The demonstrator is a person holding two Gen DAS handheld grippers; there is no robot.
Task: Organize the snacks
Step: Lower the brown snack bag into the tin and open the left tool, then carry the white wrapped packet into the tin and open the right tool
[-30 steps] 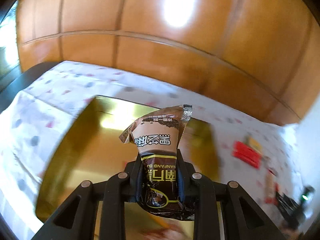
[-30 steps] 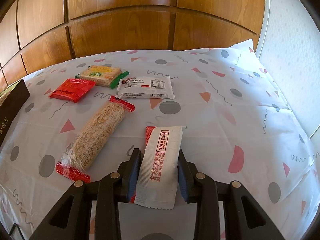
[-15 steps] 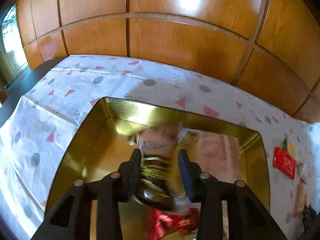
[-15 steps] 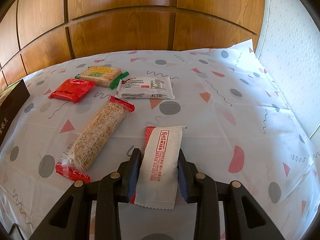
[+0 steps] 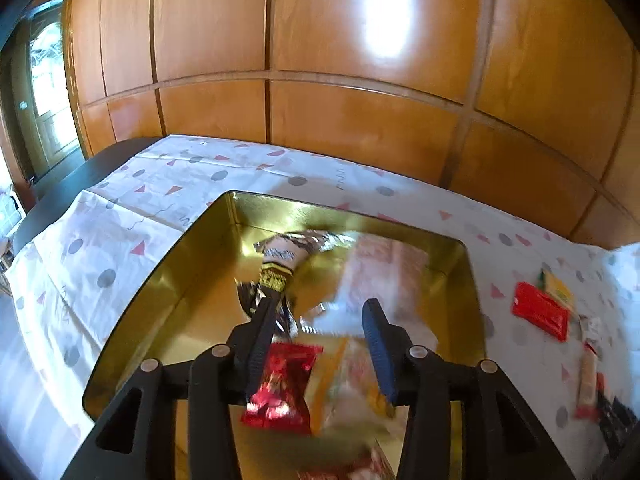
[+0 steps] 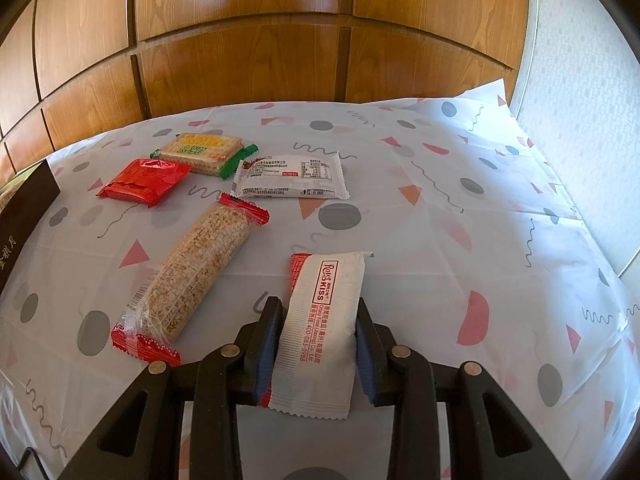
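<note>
Two jobs running at once. The brown sachet (image 5: 280,276) lies in the gold tin (image 5: 168,280), toward the tin's far-left corner, tail end just by my left claw's (image 5: 320,344) left pad. That claw's jaws are opening, with nothing pinched between them; the sachet looks free, though blur makes the contact at the tail hard to call. Nearer me in the tin sit a red foil pack (image 5: 284,384) and a blurred yellow pack (image 5: 348,376); a pale pack (image 5: 384,272) lies against the tin's far-right side.

My right claw (image 6: 316,344) is clamped on the white Ruier Kiss pack (image 6: 320,332), pads on both long edges, pack flat on the patterned cloth (image 6: 460,208). From the tin's dark outer wall (image 6: 24,208), going away from it: the red packet (image 6: 144,182), the grain bar (image 6: 192,272), the green-ended crackers (image 6: 204,152), the white label-side pack (image 6: 290,178), then the pack I hold.

To do this step well, my take:
- open the left fully before lifting, so the sachet tail doesn't drag out
- lift straight up clear of the tin rim
- keep the right grip mid-pack and lift before swinging toward the tin
- drop it in the tin's bare left floor, not on the pile
</note>
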